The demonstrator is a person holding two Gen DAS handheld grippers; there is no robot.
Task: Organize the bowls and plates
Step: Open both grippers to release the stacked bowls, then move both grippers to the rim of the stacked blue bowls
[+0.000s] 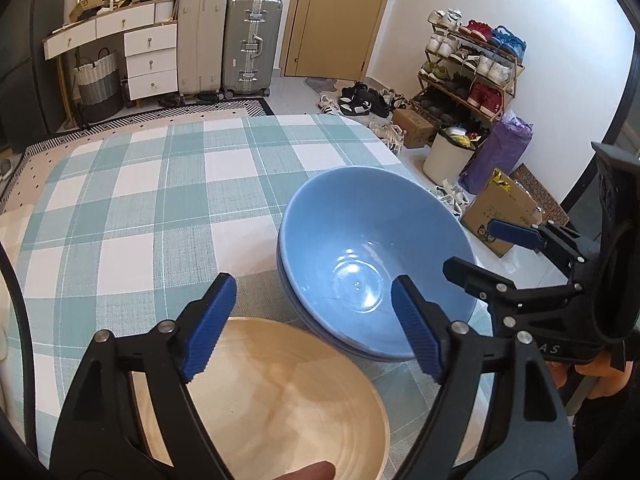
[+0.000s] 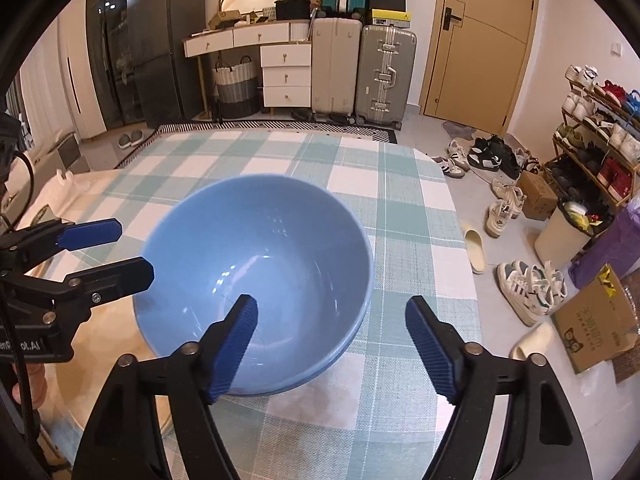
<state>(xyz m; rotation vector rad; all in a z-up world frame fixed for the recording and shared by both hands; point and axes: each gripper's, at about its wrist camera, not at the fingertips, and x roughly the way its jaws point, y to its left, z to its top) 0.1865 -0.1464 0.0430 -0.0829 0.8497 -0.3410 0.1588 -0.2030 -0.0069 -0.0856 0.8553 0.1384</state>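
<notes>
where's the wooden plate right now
In the left wrist view the wooden plate lies on the checked cloth, low and near, under the open left gripper, beside the blue bowls.

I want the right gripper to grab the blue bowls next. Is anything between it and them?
Nothing visible. The right gripper is open with one finger already over the blue bowls, while the left gripper is off to the side.

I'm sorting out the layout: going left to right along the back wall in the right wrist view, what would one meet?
Dark fridge → woven basket → white drawers → beige suitcase → silver suitcase → tan door → shoe rack.
</notes>
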